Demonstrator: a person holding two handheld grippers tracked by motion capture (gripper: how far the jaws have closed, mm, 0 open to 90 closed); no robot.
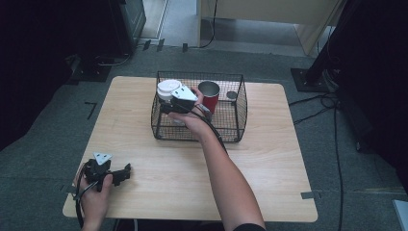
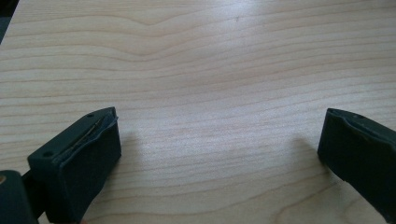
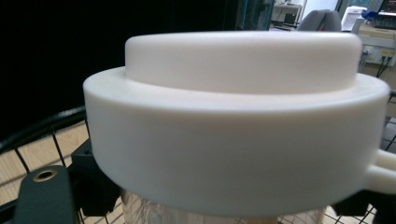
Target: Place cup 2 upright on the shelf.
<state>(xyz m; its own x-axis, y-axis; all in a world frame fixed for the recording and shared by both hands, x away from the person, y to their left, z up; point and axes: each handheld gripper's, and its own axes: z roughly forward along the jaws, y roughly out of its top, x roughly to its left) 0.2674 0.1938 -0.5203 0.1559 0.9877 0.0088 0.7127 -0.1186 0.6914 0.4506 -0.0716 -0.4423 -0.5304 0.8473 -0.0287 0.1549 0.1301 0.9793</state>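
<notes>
White-lidded cup (image 1: 168, 89) held just inside basket rim (image 1: 199, 73).

my high view looks forward and down over the whole pale wooden table (image 1: 269, 163) from my side. my left gripper view faces that same wood (image 2: 210, 60) closely between its wide-apart jaws. my right gripper view sits almost against a white round plastic lid (image 3: 233, 121) above its jaws, shared with the high view (image 1: 168, 87).
</notes>
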